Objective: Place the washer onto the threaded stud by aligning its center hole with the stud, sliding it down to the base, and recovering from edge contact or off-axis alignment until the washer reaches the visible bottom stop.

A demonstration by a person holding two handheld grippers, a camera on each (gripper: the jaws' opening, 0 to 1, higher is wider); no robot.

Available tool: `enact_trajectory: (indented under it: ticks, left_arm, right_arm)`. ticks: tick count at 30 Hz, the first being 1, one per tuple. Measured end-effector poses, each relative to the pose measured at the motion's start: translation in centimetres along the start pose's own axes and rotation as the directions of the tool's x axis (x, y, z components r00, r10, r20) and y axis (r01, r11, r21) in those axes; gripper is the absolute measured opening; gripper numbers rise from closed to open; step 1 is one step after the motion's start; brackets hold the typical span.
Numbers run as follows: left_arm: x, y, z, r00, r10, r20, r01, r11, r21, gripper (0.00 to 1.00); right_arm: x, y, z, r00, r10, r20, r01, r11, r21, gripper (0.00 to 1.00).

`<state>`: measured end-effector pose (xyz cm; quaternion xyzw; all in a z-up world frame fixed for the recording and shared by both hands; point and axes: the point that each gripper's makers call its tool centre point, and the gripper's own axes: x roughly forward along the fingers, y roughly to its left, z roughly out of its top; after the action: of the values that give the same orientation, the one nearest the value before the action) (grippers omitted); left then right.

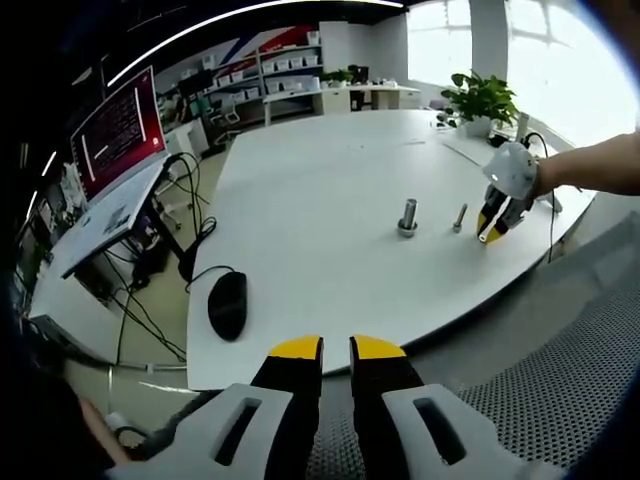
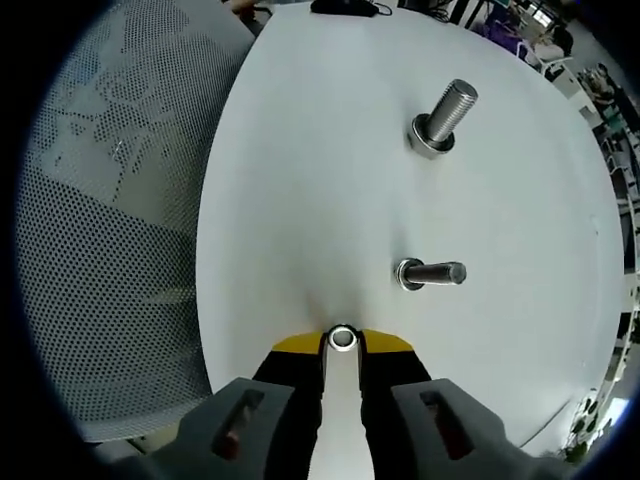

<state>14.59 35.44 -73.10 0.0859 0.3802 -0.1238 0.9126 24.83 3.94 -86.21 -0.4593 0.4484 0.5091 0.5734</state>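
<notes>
Overall, I had left gripper [image 1: 336,347] low over table [image 1: 320,190] near edge, jaws nearly pressed together, nothing between them. Black mouse [image 1: 227,304] lay at left, red monitor [image 1: 117,128] beyond it. Mid-table I saw large stud [image 1: 408,216] upright, small stud [image 1: 460,217] just beside it. Right gripper [image 1: 491,227] hung near small stud, held by hand [image 1: 590,165]. In right gripper view, its jaws pinched washer [image 2: 343,337] at tips, above table, short of small stud [image 2: 432,272].
</notes>
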Motion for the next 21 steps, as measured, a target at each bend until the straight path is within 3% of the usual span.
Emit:
enact_trajectory:
  ticks: [12, 21]
  left_arm:
    - [-0.1, 0.0, 0.1, 1.0, 0.0, 0.01, 0.0, 1.0, -0.005, 0.08]
    - [0.0, 0.0, 0.2, 1.0, 0.0, 0.015, 0.0, 1.0, -0.009, 0.08]
  right_arm:
    - [-5.2, -2.1, 3.0, 0.988, -0.039, 0.151, 0.024, 0.994, 0.104, 0.14]
    - [-7.1, -3.0, 5.1, 0.974, -0.086, 0.208, 0.07, 0.994, 0.085, 0.14]
